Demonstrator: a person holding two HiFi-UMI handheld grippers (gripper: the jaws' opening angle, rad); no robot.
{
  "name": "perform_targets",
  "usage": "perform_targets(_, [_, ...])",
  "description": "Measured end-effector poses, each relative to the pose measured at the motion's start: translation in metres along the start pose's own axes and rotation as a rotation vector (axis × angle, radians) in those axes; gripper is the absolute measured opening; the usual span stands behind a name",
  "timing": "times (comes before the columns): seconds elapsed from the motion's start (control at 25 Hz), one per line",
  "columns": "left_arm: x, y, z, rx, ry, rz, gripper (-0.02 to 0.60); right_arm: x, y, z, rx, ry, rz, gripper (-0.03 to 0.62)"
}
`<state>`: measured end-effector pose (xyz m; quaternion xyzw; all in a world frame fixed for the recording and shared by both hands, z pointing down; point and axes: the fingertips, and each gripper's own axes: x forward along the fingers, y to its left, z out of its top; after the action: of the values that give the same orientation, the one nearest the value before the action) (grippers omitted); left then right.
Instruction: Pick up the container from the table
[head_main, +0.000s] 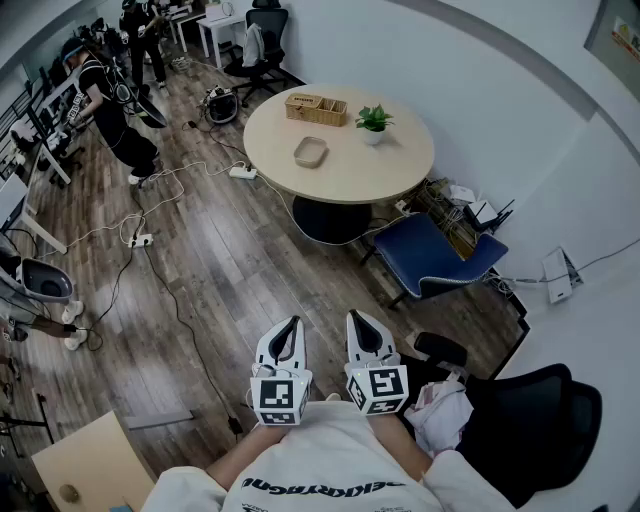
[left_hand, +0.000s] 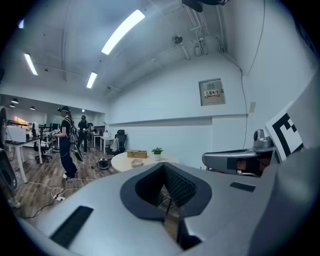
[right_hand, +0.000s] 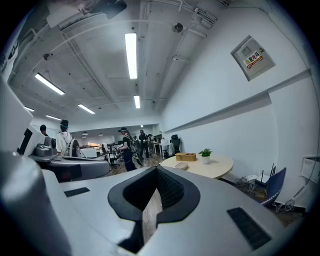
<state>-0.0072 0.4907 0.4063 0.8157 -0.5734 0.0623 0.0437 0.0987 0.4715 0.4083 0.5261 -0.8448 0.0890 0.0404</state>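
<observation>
A small shallow beige container (head_main: 310, 151) lies on the round wooden table (head_main: 400, 170) far ahead of me. In the left gripper view the container (left_hand: 136, 162) is tiny and distant. The right gripper view shows the container (right_hand: 181, 165) just as far off. My left gripper (head_main: 293, 323) and right gripper (head_main: 357, 319) are held side by side close to my body, well short of the table. Both point roughly level toward it. In the left gripper view the left gripper (left_hand: 163, 168) has its jaws shut with nothing between them, and so does the right gripper (right_hand: 156, 170).
On the table also stand a wicker basket (head_main: 316, 108) and a small potted plant (head_main: 374, 122). A blue chair (head_main: 430, 255) sits in front of the table on the right, and a black office chair (head_main: 545, 425) is beside me. Cables and power strips (head_main: 140, 240) lie on the wood floor; people (head_main: 110, 105) stand at the far left.
</observation>
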Motion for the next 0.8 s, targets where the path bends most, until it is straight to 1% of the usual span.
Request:
perform_targets(0.16, [0.004, -0.004, 0.003, -0.018, 0.007, 0.031, 0.016, -0.002, -0.005, 0.002, 0.000, -0.007, 0.012, 0.032])
perform_targets(0.28, [0.008, -0.010, -0.002, -0.024, 0.008, 0.032, 0.017, -0.002, -0.009, 0.002, 0.004, -0.015, 0.033, 0.032])
perform_targets(0.44, [0.018, -0.015, 0.000, -0.021, 0.012, 0.061, 0.016, 0.003, -0.016, 0.005, 0.015, -0.026, 0.061, 0.032])
perform_targets(0.56, [0.025, -0.022, -0.010, -0.035, 0.029, 0.084, 0.017, 0.005, -0.024, 0.004, 0.015, -0.027, 0.082, 0.032])
perform_targets(0.68, [0.037, -0.024, -0.014, -0.040, 0.042, 0.105, 0.016, 0.014, -0.029, 0.000, 0.016, -0.020, 0.107, 0.032])
perform_targets(0.8, [0.053, -0.022, -0.019, -0.037, 0.051, 0.107, 0.017, 0.028, -0.036, -0.006, 0.023, -0.004, 0.121, 0.032])
